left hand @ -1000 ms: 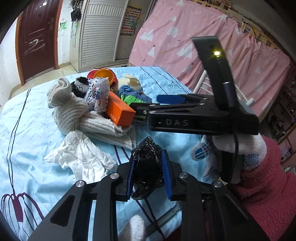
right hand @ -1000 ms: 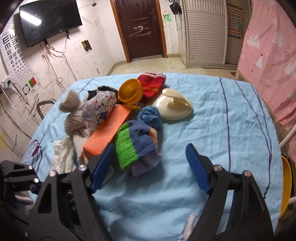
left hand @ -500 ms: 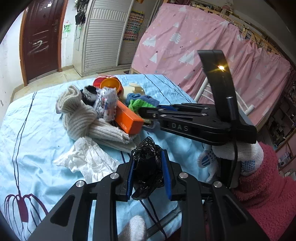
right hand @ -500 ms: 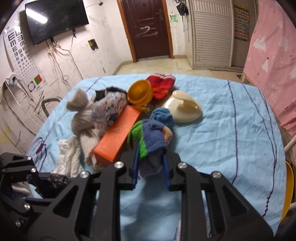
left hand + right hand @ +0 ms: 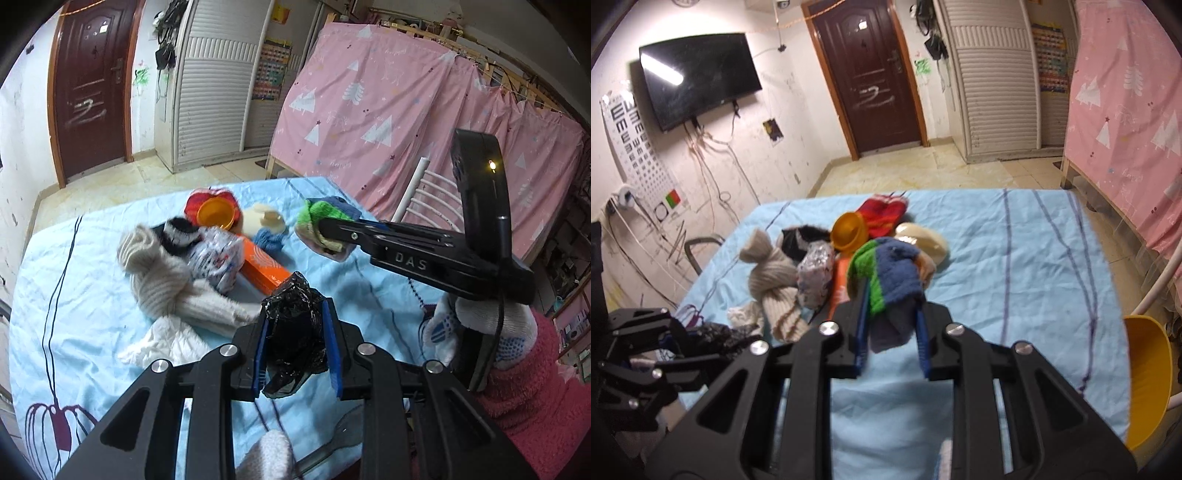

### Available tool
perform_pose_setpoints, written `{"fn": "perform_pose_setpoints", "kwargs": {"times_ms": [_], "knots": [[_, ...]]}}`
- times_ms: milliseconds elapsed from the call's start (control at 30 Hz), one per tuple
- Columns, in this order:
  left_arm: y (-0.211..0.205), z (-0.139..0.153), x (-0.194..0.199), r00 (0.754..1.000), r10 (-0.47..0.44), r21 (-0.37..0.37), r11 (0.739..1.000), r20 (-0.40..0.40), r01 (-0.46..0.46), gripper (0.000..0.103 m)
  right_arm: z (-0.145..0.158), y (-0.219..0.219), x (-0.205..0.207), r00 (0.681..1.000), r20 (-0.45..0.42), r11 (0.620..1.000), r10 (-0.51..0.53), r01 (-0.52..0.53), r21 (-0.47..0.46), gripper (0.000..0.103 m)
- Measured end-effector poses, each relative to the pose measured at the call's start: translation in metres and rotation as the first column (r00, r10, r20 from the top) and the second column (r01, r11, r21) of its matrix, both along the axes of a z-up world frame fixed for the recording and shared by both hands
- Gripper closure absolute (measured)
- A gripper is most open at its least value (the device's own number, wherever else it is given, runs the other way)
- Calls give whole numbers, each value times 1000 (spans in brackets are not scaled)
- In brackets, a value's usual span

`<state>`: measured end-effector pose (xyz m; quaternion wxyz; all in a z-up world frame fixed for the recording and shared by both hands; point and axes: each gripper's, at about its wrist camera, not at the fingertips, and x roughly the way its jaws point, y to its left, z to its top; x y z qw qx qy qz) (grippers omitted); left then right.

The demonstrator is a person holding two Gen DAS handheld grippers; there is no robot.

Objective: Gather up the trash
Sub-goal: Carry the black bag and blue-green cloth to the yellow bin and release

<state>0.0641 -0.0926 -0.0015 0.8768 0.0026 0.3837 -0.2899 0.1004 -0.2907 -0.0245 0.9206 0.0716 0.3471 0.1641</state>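
- Between the blue pads of the left gripper (image 5: 295, 341), a crumpled black plastic bag (image 5: 293, 332) is pinched – its long axis runs up along the fingers, with one peak above the fingertips and a loose tail hanging below them.
- Above the blue sheet (image 5: 1015, 266), the right gripper (image 5: 891, 332) has just been closing and now clamps a green-and-blue knitted sock (image 5: 886, 277); the sock stands lengthwise out of the fingers, green cuff uppermost and leaning left, its dark lower end down between the pads.
- From the left wrist view, that sock (image 5: 325, 221) hangs clear of the sheet at the tips of the right gripper (image 5: 334, 236), well right of the pile.
- On the sheet lie a cream knitted scarf (image 5: 166, 284), a white rag (image 5: 166, 339), a patterned wrapper (image 5: 218, 258), an orange box (image 5: 264, 269) and an orange bowl (image 5: 216, 216) – the bowl is tilted on its side; I cannot tell whether anything is in it.
- A gloved hand (image 5: 491, 325) with a pink fleece sleeve (image 5: 535, 387) grips the right gripper's handle.
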Motion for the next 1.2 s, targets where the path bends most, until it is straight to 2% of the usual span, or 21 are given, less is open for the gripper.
{"fn": "perform_pose_setpoints", "kwargs": {"times_ms": [433, 833, 1200], "knots": [[-65, 21, 2, 997, -65, 43, 997, 35, 63, 86, 6, -80, -23, 990, 55, 988, -130, 125, 87, 82], [-160, 23, 8, 981, -187, 77, 980, 57, 183, 86, -8, -182, -51, 947, 45, 941, -318, 309, 137, 82], [-251, 10, 27, 963, -271, 89, 959, 1, 270, 86, -39, -252, -53, 903, -1, 893, -430, 425, 151, 82]]}}
